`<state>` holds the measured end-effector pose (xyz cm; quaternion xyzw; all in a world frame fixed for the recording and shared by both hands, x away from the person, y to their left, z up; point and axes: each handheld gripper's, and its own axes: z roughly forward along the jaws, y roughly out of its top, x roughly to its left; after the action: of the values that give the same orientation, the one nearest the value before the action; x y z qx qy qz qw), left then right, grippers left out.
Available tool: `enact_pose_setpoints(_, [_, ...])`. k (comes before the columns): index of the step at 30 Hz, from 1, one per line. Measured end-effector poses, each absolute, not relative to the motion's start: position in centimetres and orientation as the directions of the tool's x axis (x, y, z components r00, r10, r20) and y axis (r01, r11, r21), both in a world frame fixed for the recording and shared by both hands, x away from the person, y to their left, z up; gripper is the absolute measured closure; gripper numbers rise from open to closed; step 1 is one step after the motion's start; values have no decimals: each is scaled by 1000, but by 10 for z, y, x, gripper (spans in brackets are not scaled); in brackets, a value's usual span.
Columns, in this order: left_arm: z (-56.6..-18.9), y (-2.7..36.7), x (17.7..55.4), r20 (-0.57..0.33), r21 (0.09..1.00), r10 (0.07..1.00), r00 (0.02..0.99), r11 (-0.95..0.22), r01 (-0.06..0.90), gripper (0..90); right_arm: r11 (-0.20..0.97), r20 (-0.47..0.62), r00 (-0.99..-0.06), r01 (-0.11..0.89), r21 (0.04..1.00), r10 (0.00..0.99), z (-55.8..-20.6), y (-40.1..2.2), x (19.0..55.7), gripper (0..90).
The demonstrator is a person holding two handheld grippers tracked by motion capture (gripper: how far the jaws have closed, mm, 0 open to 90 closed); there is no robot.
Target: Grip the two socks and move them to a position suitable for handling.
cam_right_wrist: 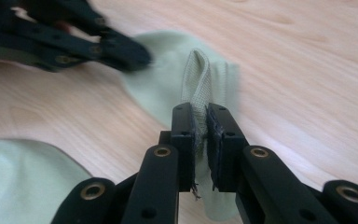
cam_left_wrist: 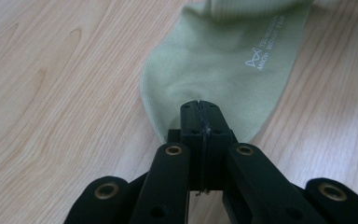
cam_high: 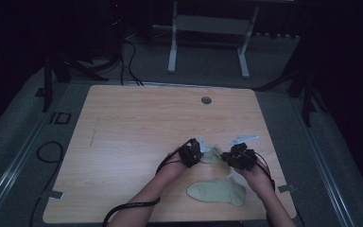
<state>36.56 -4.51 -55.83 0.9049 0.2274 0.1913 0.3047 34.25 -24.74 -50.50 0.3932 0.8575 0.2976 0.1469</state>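
Tongs clenched both: pale green fabric sock [cam_high: 213,154] is held stretched left-right between left tongs [cam_high: 199,150] and right tongs [cam_high: 228,156].

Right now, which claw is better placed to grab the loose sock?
Right claw: the loose sock lies just below it. But both claws grip the held sock; left claw sits farther.

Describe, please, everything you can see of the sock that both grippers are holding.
The held sock is pale green, thin knit fabric with small white printed lettering and a ribbed cuff. It is stretched low over the wooden table. The left gripper is shut on its smooth rounded end; the right gripper pinches the cuff, which bunches into an upright fold. A second sock lies flat nearby, apart from it.
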Motion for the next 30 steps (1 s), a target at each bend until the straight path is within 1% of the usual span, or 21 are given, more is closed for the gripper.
enact_pose_setpoints(2, [-558, -43, 366, 211, 636, 524, 825, -714, 292, 891, 505, -21, -637, 590, 630, 770, -503, -252, 343, 817])
enact_pose_setpoints(3, [-558, -41, 367, 210, 634, 528, 823, -714, 297, 891, 481, -18, -613, 601, 638, 790, -500, -260, 345, 817])
enact_pose_setpoints(6, [-558, -40, 368, 204, 638, 534, 821, -708, 303, 890, 451, -9, -582, 620, 642, 813, -497, -273, 348, 817])
enact_pose_setpoints(9, [-559, -38, 368, 196, 645, 541, 818, -699, 308, 890, 444, -10, -568, 633, 634, 823, -499, -280, 351, 810])
enact_pose_setpoints(10, [-559, -38, 368, 195, 646, 541, 818, -699, 308, 891, 444, -15, -564, 634, 633, 826, -499, -281, 352, 774])
enact_pose_setpoints(11, [-559, -38, 368, 195, 646, 541, 818, -699, 308, 890, 443, -17, -560, 636, 632, 828, -500, -282, 353, 717])
enact_pose_setpoints(13, [-559, -37, 368, 188, 648, 544, 818, -694, 312, 890, 441, -38, -547, 632, 637, 836, -501, -283, 355, 684])
enact_pose_setpoints(15, [-559, -36, 368, 181, 650, 546, 818, -690, 317, 890, 444, -73, -529, 620, 647, 846, -502, -283, 356, 704])
enact_pose_setpoints(16, [-559, -36, 368, 181, 650, 546, 818, -690, 317, 890, 444, -73, -529, 620, 647, 846, -502, -283, 356, 704])
enact_pose_setpoints(17, [-559, -35, 368, 181, 651, 545, 818, -690, 315, 890, 433, -80, -513, 620, 654, 855, -503, -283, 357, 741])
enact_pose_setpoints(18, [-559, -35, 367, 179, 651, 546, 818, -689, 317, 890, 426, -72, -515, 616, 662, 854, -505, -283, 359, 804])
enact_pose_setpoints(19, [-559, -33, 367, 175, 654, 547, 819, -686, 318, 890, 431, -72, -519, 617, 658, 852, -507, -282, 361, 826])
enact_pose_setpoints(20, [-559, -33, 367, 175, 654, 547, 819, -686, 318, 890, 431, -72, -519, 617, 658, 852, -507, -282, 361, 826])
enact_pose_setpoints(22, [-559, -31, 367, 173, 656, 550, 817, -683, 321, 890, 449, -64, -533, 634, 630, 843, -517, -279, 368, 870])
enact_pose_setpoints(29, [-560, -22, 366, 157, 658, 552, 819, -677, 330, 890, 471, -63, -540, 663, 581, 839, -534, -274, 380, 879])
enact_pose_setpoints(30, [-560, -20, 366, 156, 661, 554, 818, -673, 330, 890, 481, -73, -535, 682, 551, 842, -541, -273, 386, 880])
